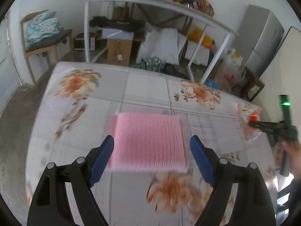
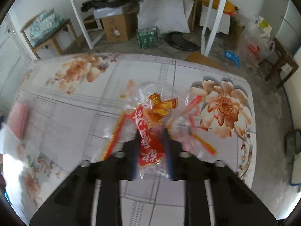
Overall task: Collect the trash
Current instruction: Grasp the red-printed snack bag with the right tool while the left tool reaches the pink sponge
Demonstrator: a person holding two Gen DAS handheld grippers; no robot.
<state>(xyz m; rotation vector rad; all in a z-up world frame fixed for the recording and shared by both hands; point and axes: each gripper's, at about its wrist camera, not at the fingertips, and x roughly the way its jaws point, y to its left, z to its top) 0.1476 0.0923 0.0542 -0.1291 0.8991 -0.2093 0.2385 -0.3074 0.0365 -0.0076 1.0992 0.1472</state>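
While my left gripper (image 1: 151, 156) looks down at the table (image 1: 90, 116), its two blue fingers (image 1: 102, 158) stand wide apart. A flat pink pad (image 1: 148, 141) lies on the flowery cloth, and it shows between my fingers. My fingers do not press on it. I cannot tell if they hang above it or sit close by its sides, since this view is a bit blurry. Far off to the right side of the table I see my other hand (image 1: 293, 150) with the black right gripper (image 1: 253, 123). Its tip is at a clear, crinkly wrapper (image 1: 248, 116) with red on it, near the table's edge. Behind the table is a white shelf frame (image 1: 150, 1) with lots of stuff on top, a brown box (image 1: 119, 50) and a white bag (image 1: 160, 45) on the floor.

From the right gripper (image 2: 152, 131) I see the same table (image 2: 75, 101), closer to a big orange flower print (image 2: 223, 105). My fingers (image 2: 136, 150) here are squeezed together on the wrapper (image 2: 148, 128). It is clear plastic with a red label and gold bits, and it bunches up between my fingers and spreads out on both sides. Its far end lies on the cloth. The pink pad (image 2: 18, 118) is well apart, at the left edge of this view. On the floor past the table are a green pack (image 2: 148, 37), the brown box (image 2: 115, 28) and a plastic bag (image 2: 254, 43).
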